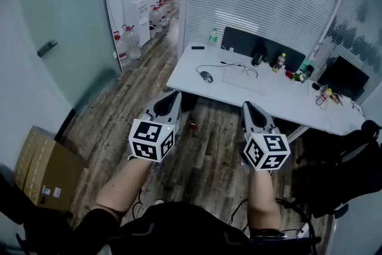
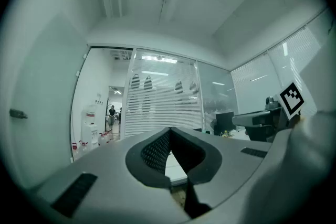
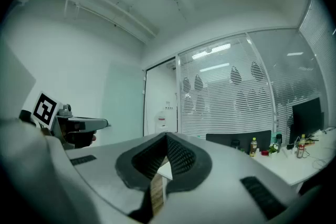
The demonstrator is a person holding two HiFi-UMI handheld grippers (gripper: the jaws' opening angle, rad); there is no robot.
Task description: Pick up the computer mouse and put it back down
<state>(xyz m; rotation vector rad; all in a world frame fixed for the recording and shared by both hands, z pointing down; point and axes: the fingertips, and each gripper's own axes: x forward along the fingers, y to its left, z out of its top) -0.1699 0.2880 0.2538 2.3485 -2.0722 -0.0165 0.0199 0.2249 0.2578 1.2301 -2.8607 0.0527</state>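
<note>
The computer mouse [image 1: 206, 76] lies on the white desk [image 1: 274, 101], in the upper middle of the head view, well apart from both grippers. The left gripper [image 1: 169, 97] and right gripper [image 1: 248, 108] are squeezed shut and hold nothing. It looks best to step closer first, then open one gripper over the mouse.

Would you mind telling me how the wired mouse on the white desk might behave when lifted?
The computer mouse looks small and rounded, so probably light but possibly slippery. Its thin cable loops loosely across the desk, so it will likely trail and tug.
</note>
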